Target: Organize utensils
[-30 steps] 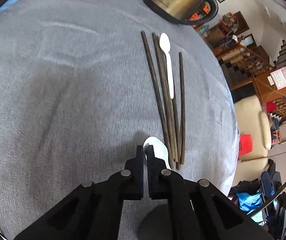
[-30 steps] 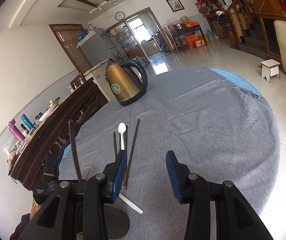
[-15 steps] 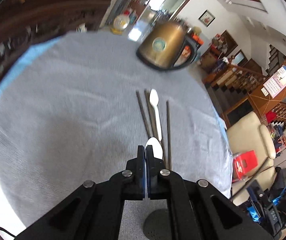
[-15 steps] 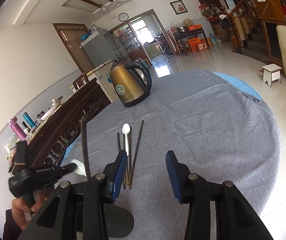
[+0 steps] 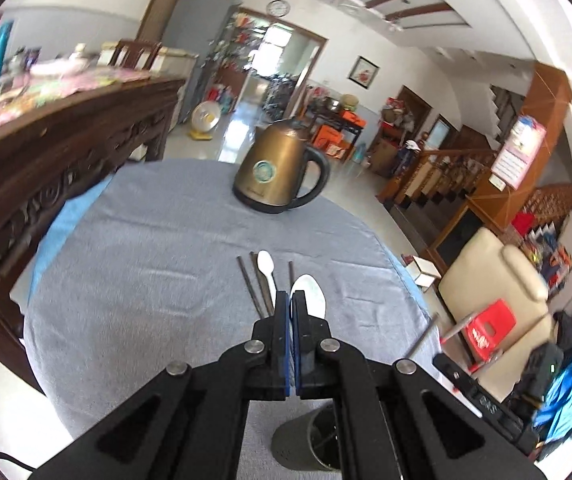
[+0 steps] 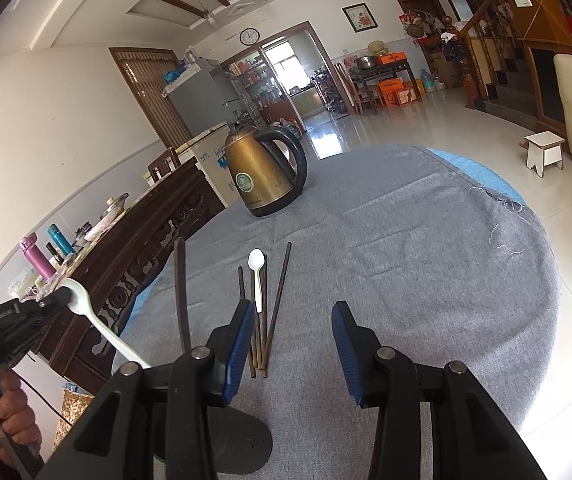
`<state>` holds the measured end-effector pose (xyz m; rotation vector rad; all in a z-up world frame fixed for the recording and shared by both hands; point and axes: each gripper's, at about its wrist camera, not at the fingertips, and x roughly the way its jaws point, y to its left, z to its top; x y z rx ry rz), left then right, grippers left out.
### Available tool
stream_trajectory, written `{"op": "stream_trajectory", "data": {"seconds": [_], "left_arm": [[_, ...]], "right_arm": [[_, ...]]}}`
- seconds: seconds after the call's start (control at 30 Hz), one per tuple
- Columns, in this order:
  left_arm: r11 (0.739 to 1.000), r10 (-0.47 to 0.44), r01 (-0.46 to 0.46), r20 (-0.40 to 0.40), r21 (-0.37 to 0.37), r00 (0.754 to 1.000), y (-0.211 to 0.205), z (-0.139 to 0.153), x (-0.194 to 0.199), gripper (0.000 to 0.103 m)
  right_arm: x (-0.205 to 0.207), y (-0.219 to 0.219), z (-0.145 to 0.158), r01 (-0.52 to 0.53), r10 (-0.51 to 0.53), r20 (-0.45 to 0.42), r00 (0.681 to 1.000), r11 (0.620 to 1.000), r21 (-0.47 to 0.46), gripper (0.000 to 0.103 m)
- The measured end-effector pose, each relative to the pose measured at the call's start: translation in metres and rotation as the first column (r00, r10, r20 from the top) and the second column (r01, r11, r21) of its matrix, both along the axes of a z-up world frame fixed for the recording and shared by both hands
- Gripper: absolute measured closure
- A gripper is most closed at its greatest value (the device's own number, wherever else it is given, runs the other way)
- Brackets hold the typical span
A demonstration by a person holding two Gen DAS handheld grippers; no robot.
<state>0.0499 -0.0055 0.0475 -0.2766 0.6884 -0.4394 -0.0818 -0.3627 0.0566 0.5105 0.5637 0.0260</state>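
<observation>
Two spoons: one white plastic spoon (image 6: 85,314) is pinched in the left tongs (image 5: 290,300) and held in the air to the left of the counter (image 6: 426,264); the other white spoon (image 6: 257,276) lies flat on the grey cloth among the chopsticks (image 6: 273,312).
Left tongs: pressed together on the lifted spoon near its bowl, which juts past the fingertips in the left wrist view; the handle slants down toward the holder.
Left hand: a hand (image 6: 9,416) grips the left tool's handle at the lower left edge of the right wrist view.
Right tongs: the right tongs (image 6: 294,344) are spread, blue pads apart, with nothing between them, poised above the cloth near the counter's front.
Chopsticks: several dark sticks lie side by side on the cloth, roughly parallel, pointing toward the kettle, with the resting spoon on top of them.
Utensil holder: a dark round holder (image 5: 318,440) stands on the counter at the near edge, below both tools; one dark stick (image 6: 181,296) rises upright from behind the right tool, where the holder stands.
Kettle: a bronze electric kettle (image 6: 263,174) with a black handle stands at the far side of the counter, well apart from the utensils.
Surroundings: a carved dark wooden sideboard (image 6: 125,256) runs along the counter's left side.
</observation>
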Motion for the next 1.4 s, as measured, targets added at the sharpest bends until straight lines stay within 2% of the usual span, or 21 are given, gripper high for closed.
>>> {"op": "stream_trajectory", "data": {"seconds": [0.13,0.23,0.3,0.43,0.5,0.63,0.73,0.8,0.87,0.97,1.03,1.13,1.17,1.27,1.33,1.4], "left_arm": [[0.995,-0.038,0.036,0.022,0.095,0.999,-0.018,-0.003,-0.014,0.102],[0.976,-0.092,0.088,0.009,0.198,0.996,-0.038,-0.015,-0.023,0.102],[0.965,-0.115,0.112,-0.004,0.238,0.993,-0.047,-0.022,-0.027,0.102],[0.961,-0.145,0.142,-0.006,0.239,0.989,-0.052,-0.023,-0.033,0.101],[0.965,-0.144,0.139,0.003,0.223,0.990,-0.048,-0.020,-0.033,0.098],[0.969,-0.133,0.126,0.020,0.211,0.991,-0.042,-0.012,-0.037,0.093],[0.972,-0.101,0.093,0.022,0.217,0.995,-0.035,-0.010,-0.039,0.081],[0.971,-0.065,0.057,0.025,0.231,0.998,-0.030,-0.009,-0.038,0.051],[0.969,-0.012,0.003,0.035,0.247,0.999,-0.023,-0.007,-0.037,0.038],[0.952,0.060,-0.076,0.061,0.297,0.996,-0.013,-0.005,-0.035,0.038],[0.927,0.112,-0.133,0.081,0.350,0.990,-0.008,-0.005,-0.034,0.035],[0.884,0.167,-0.205,0.126,0.420,0.978,-0.001,-0.004,-0.035,0.033],[0.863,0.186,-0.233,0.147,0.448,0.972,0.001,-0.004,-0.036,0.027],[0.821,0.215,-0.290,0.203,0.492,0.955,0.007,0.000,-0.040,0.025],[0.813,0.219,-0.301,0.217,0.498,0.951,0.011,0.002,-0.042,0.025],[0.819,0.221,-0.301,0.217,0.489,0.951,0.016,0.003,-0.043,0.025]], "right_arm": [[0.000,0.002,0.000,-0.005,0.005,0.001,1.000,1.000,-0.004,0.060],[0.000,0.003,0.001,-0.008,0.008,0.000,1.000,1.000,-0.002,0.059],[0.000,0.004,0.001,-0.012,0.012,-0.002,1.000,1.000,-0.004,0.060],[0.000,0.005,0.002,-0.019,0.019,-0.008,1.000,1.000,-0.004,0.059],[-0.001,0.005,0.002,-0.019,0.019,-0.012,1.000,1.000,0.000,0.054],[-0.002,0.007,0.003,-0.015,0.015,-0.010,1.000,1.000,0.000,0.053],[-0.004,0.009,0.006,-0.013,0.013,-0.003,1.000,1.000,-0.007,0.053],[-0.004,0.011,0.007,-0.016,0.016,-0.003,1.000,1.000,-0.013,0.053],[-0.004,0.013,0.009,-0.020,0.020,-0.003,1.000,1.000,-0.018,0.053],[-0.004,0.016,0.011,-0.026,0.026,-0.003,1.000,0.999,-0.027,0.053],[-0.005,0.020,0.014,-0.030,0.030,-0.001,1.000,0.999,-0.036,0.053],[-0.006,0.024,0.016,-0.034,0.034,-0.001,0.999,0.998,-0.047,0.046],[-0.006,0.025,0.017,-0.034,0.034,-0.001,0.999,0.998,-0.049,0.043],[-0.007,0.031,0.020,-0.037,0.037,0.003,0.999,0.997,-0.061,0.042],[-0.008,0.034,0.022,-0.037,0.037,0.008,0.999,0.997,-0.072,0.042],[-0.009,0.036,0.023,-0.039,0.040,0.011,0.999,0.996,-0.074,0.042]]}}
